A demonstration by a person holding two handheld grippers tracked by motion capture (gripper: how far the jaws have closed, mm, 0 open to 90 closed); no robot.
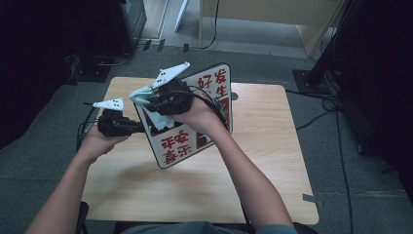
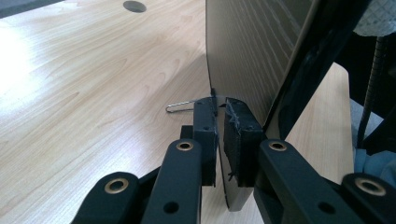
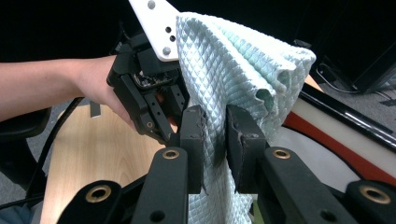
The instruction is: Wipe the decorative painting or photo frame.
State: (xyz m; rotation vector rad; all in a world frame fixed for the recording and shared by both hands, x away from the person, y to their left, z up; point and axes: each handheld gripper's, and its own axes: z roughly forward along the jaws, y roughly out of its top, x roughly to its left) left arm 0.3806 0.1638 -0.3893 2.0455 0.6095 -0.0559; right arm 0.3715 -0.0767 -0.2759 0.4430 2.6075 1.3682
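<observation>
A white sign board (image 1: 207, 119) with red characters and a black rim stands tilted on edge above the wooden table (image 1: 272, 161). My left gripper (image 1: 140, 127) is shut on the board's left edge; in the left gripper view its pads (image 2: 205, 135) pinch the thin board (image 2: 247, 56). My right gripper (image 1: 146, 105) is shut on a pale green quilted cloth (image 1: 155, 117), pressed against the board's face. In the right gripper view the cloth (image 3: 233, 60) hangs between the jaws, with the board (image 3: 322, 154) behind it and my left gripper (image 3: 161, 114) at its edge.
A wire stand (image 2: 180, 106) juts from the board's back near the tabletop. A round hole (image 2: 134, 6) is in the table at its far edge. Cables (image 1: 321, 105) and dark stands lie on the floor around the table.
</observation>
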